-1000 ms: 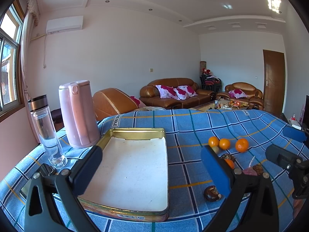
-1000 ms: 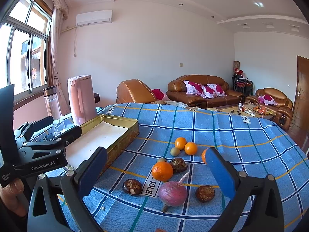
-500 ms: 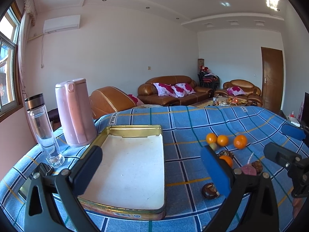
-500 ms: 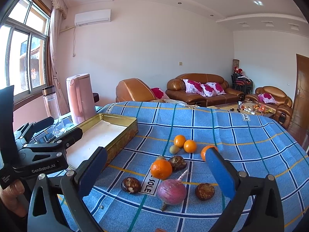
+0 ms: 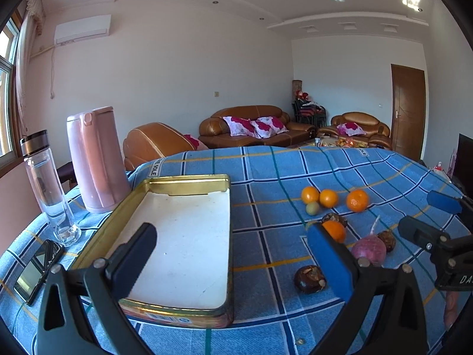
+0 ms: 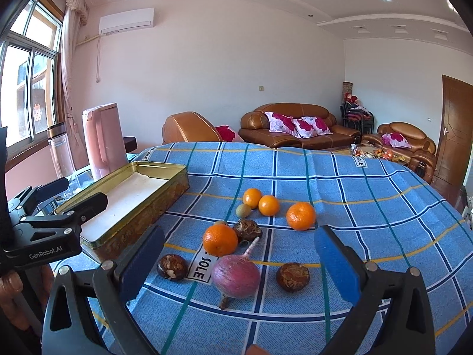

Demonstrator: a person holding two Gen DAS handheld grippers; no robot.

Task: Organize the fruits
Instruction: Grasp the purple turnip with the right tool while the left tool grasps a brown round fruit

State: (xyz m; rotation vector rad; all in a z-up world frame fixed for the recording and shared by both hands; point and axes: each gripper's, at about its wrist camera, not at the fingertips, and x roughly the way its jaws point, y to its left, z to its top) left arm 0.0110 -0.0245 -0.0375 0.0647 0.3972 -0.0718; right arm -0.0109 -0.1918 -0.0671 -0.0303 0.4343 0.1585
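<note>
My left claw hangs spread wide over the gold tin, gripping nothing. My right claw gapes too, above the reddish radish among oranges on the blue-checked table, right of the tin.

Both wrist views look forward, low over the blue checked tablecloth, sharing the gold rectangular tin and scattered oranges.
</note>
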